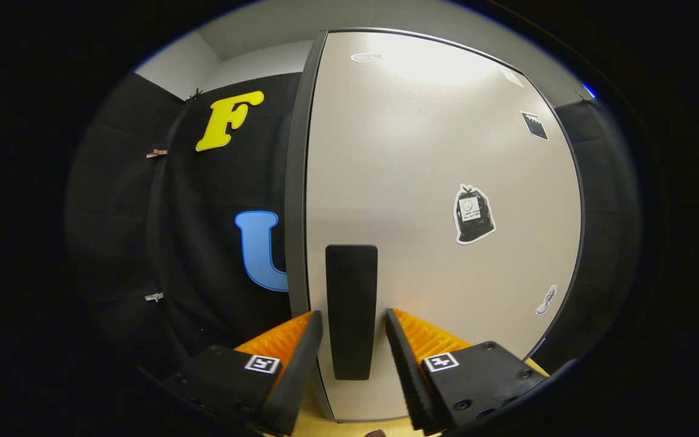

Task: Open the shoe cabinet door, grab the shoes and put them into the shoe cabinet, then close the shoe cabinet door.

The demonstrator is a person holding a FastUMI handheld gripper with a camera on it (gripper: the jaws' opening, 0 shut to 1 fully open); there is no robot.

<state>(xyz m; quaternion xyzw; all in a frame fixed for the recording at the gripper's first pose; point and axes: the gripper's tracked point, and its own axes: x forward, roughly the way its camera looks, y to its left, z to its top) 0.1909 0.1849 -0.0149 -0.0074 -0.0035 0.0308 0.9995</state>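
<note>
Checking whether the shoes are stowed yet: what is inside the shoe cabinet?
Cannot tell: the pale grey cabinet door covers the interior. Visible are its black upright handle, between the open tongs, and stickers on its face.

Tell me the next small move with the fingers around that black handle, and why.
Probably close the gripper on the black handle. The handle stands upright between the open fingers, with a gap on each side, and the cabinet door looks shut, so gripping comes before pulling it open.
</note>
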